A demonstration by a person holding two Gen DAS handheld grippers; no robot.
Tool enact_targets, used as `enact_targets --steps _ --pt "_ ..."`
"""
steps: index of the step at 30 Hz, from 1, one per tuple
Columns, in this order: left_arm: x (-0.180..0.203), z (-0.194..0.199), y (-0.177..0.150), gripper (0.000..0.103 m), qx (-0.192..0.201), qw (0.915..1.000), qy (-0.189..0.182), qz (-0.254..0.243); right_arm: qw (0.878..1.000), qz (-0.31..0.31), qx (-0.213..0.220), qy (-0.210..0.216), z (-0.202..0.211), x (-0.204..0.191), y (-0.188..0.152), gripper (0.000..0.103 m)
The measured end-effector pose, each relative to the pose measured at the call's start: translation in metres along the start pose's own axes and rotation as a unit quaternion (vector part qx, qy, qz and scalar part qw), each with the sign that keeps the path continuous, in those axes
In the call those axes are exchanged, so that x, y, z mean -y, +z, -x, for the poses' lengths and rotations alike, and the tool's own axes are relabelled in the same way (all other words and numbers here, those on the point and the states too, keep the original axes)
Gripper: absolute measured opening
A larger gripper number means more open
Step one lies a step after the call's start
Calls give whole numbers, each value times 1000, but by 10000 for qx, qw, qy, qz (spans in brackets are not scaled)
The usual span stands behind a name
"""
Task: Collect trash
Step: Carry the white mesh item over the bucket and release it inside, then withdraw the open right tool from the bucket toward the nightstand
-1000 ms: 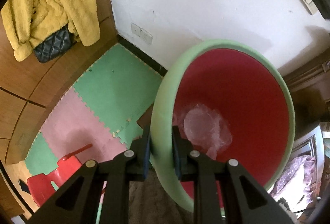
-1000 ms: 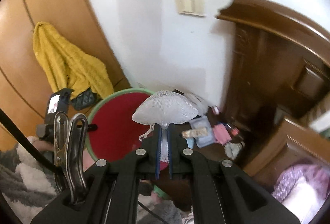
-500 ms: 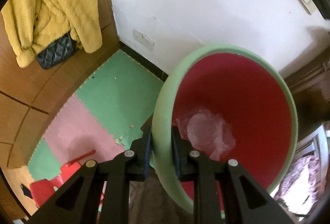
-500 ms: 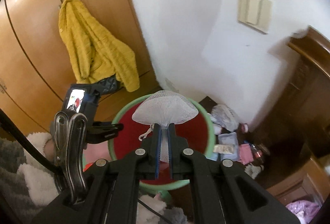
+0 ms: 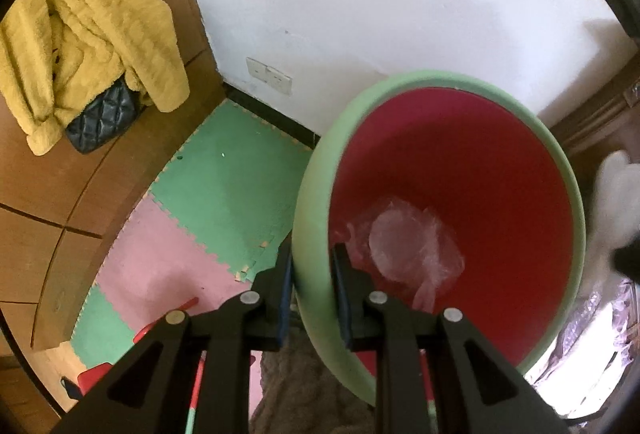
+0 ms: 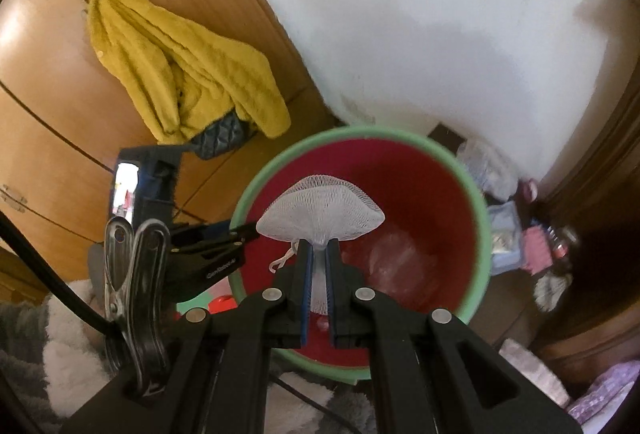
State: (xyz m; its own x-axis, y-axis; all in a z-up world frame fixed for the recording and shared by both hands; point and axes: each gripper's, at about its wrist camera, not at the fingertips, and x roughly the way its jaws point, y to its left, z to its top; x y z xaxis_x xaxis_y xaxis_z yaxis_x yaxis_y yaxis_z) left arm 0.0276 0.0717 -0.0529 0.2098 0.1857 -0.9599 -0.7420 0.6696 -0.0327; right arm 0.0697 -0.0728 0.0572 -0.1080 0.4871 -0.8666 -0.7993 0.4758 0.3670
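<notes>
The left gripper (image 5: pixel 311 286) is clamped on the near rim of the green bin (image 5: pixel 308 194), one finger outside the wall and one inside against the red lining. Crumpled clear plastic (image 5: pixel 412 246) lies at the bottom of the bin. The right gripper (image 6: pixel 318 266) pinches the neck of a white foam net sleeve (image 6: pixel 320 210), whose fanned top spreads above the bin's open mouth. A yellow garment (image 6: pixel 180 62) hangs on the wooden wardrobe (image 6: pixel 52 94) behind, over a quilted black bag (image 5: pixel 102 118)
</notes>
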Motion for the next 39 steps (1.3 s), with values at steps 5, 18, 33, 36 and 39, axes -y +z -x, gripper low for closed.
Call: enact_targets --steps 5,18,33,36,39 --pt "-3 -1 1 20 -46 9999 -57 -83 9993 -237 -290 -32 -30 3 6 7" --pt "-3 -3 7 20 -181 9993 -165 -265 9924 -240 -1210 -22 -102 -4 13 29" --pt "-1 -3 9 21 -229 9987 -209 -393 9856 -816 -1474 117 -120 -1 4 43" --pt "-1 -4 9 21 -248 9986 -250 -399 9852 -820 -1503 50 -118 -1 1 43" --pt "-3 -4 8 21 -260 9986 -284 -361 9862 -797 -1453 20 -112 0 1 43"
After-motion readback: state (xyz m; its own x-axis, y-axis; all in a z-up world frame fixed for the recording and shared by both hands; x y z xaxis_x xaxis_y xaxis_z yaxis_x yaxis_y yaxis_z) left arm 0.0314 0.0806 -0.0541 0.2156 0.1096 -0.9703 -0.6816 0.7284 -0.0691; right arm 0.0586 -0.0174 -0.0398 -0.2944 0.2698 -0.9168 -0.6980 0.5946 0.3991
